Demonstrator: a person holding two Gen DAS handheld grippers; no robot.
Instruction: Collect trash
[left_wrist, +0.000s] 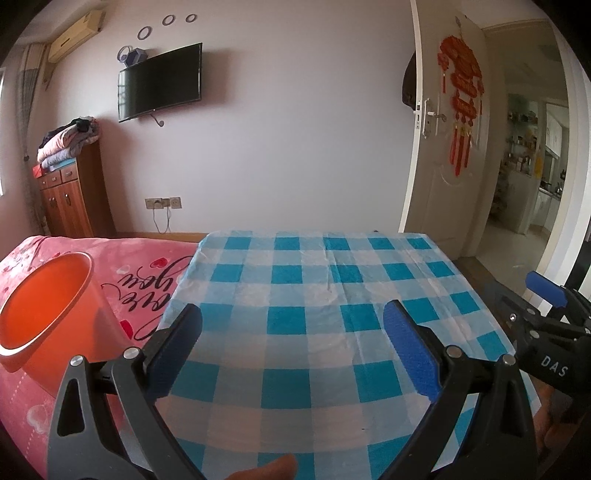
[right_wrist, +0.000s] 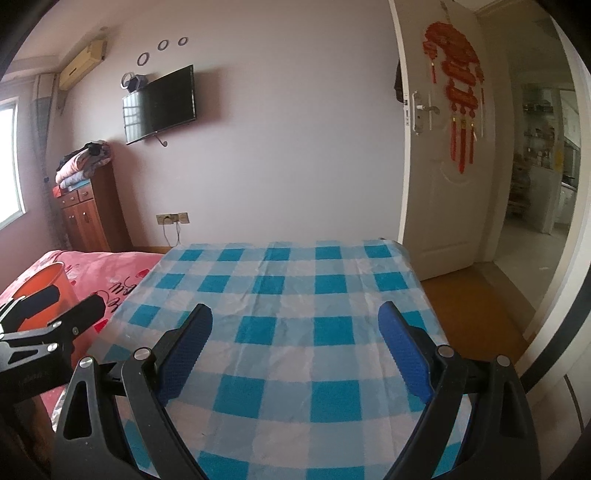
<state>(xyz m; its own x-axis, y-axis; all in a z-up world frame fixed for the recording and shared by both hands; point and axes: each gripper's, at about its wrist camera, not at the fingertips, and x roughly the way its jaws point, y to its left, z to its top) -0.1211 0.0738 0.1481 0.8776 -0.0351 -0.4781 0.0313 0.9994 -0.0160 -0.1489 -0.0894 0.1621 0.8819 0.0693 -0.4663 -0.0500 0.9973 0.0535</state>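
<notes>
Trash is nowhere I can see on the blue-checked plastic tablecloth (left_wrist: 314, 332); the round orange plastic bin (left_wrist: 48, 314) sits left on pink bedding (left_wrist: 147, 266). Both my left gripper (left_wrist: 291, 350) and right gripper (right_wrist: 295, 347) hang spread wide, empty, so collecting looks either finished or unstarted.

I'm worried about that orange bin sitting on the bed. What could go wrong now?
The round orange plastic bin sits tilted on the soft pink bedspread, so a bump from the open left gripper might tip it over. The thin blue-and-white checked tablecloth is wrinkled, and the fingers of the open right gripper could snag and drag it. No trash shows in either view, so the grippers may close on nothing.
</notes>
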